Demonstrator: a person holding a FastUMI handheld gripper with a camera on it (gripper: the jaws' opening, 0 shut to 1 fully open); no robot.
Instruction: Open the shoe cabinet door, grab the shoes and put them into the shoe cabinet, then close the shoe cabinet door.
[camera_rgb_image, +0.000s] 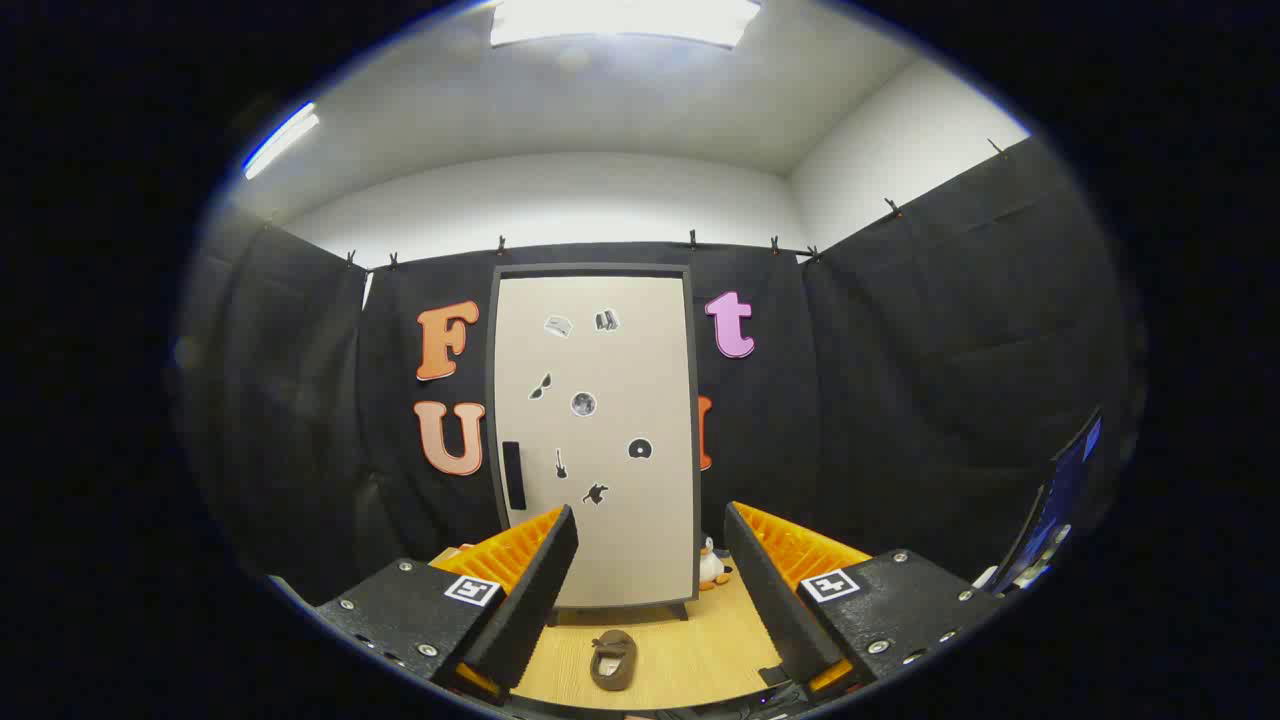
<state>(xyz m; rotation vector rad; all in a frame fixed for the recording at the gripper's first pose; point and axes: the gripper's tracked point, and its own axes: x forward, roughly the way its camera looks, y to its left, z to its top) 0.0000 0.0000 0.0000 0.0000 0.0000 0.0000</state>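
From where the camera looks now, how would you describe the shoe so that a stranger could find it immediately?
Start at the tall pale shoe cabinet standing against the black cloth wall, its door shut. On the wooden table in front of it, between the open fingers of the hand-held gripper, lies the shoe. It is small, brown and flat, unlike the white penguin toy upright beside the cabinet's base.

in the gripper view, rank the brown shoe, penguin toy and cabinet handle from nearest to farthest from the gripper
The gripper is open, holding nothing.
1. Brown shoe, on the table between the fingers.
2. Penguin toy, by the cabinet's right bottom corner.
3. Cabinet handle, on the closed door's left edge.
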